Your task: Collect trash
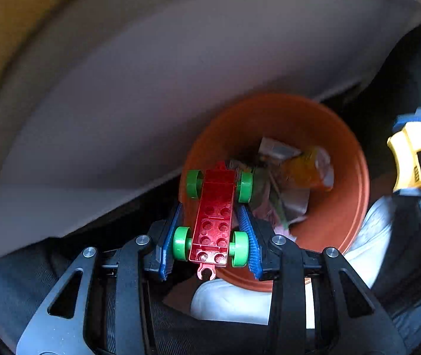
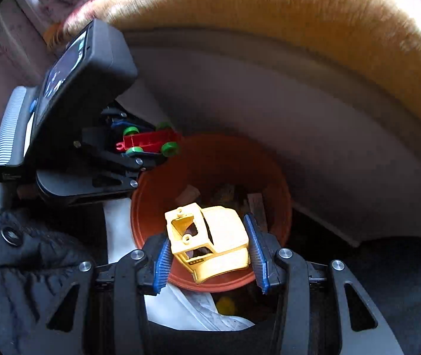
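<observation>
My left gripper [image 1: 210,216] is shut on a red toy car base [image 1: 215,219] with green wheels, held over the near rim of an orange bucket [image 1: 340,195]. Crumpled wrappers [image 1: 296,174] lie inside the bucket. My right gripper [image 2: 207,245] is shut on a yellow toy truck cab [image 2: 213,242], also above the orange bucket [image 2: 151,195]. In the right wrist view the left gripper [image 2: 163,143] with the red car base [image 2: 148,140] hangs over the bucket's far left rim. The yellow cab [image 1: 417,156] shows at the right edge of the left wrist view.
A pale curved table edge [image 1: 121,103] with a tan rim runs beside the bucket. A white shoe [image 1: 231,301] and dark clothing sit below the bucket. A person's dark padded sleeve [image 2: 18,254] fills the lower left of the right wrist view.
</observation>
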A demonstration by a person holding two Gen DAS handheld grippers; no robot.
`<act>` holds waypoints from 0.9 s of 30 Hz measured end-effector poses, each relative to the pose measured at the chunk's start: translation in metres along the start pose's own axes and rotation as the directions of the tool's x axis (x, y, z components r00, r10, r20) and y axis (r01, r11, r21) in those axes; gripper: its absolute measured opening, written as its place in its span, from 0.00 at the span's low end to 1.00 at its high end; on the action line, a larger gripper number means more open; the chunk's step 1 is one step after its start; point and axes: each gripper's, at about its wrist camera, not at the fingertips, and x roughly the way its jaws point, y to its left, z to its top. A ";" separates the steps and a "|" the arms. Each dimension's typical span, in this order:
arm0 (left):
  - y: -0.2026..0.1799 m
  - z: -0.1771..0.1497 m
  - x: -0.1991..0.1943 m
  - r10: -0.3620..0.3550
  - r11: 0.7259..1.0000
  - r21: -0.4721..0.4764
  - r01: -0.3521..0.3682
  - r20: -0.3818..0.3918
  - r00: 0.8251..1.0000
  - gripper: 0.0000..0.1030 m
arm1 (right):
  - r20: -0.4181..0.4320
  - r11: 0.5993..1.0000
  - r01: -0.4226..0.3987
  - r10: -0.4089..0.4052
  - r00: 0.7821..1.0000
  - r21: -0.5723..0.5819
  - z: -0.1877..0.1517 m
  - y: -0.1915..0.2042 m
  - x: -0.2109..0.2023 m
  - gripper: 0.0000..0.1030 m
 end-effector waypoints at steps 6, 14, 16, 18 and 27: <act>-0.011 0.001 0.014 0.016 0.997 0.080 -0.013 -0.046 0.999 0.37 | -0.042 0.999 -0.023 0.021 0.999 -0.030 0.012 -0.003 0.014 0.44; -0.003 0.006 0.020 0.004 0.997 0.071 0.000 -0.066 0.998 0.37 | -0.077 0.999 -0.038 0.035 0.996 -0.037 0.019 -0.004 0.024 0.44; -0.007 0.008 0.023 0.008 0.997 0.076 -0.003 -0.067 0.998 0.37 | -0.077 0.998 -0.036 0.033 0.996 -0.044 0.015 -0.002 0.028 0.52; -0.007 0.008 0.026 0.033 0.996 0.079 -0.027 -0.074 0.997 0.56 | -0.094 0.998 -0.006 0.000 0.996 -0.057 0.016 0.001 0.032 0.85; -0.003 0.006 0.025 0.061 0.996 0.067 -0.057 -0.055 0.997 0.76 | -0.080 0.999 0.024 -0.027 0.996 -0.043 0.008 -0.007 0.015 0.84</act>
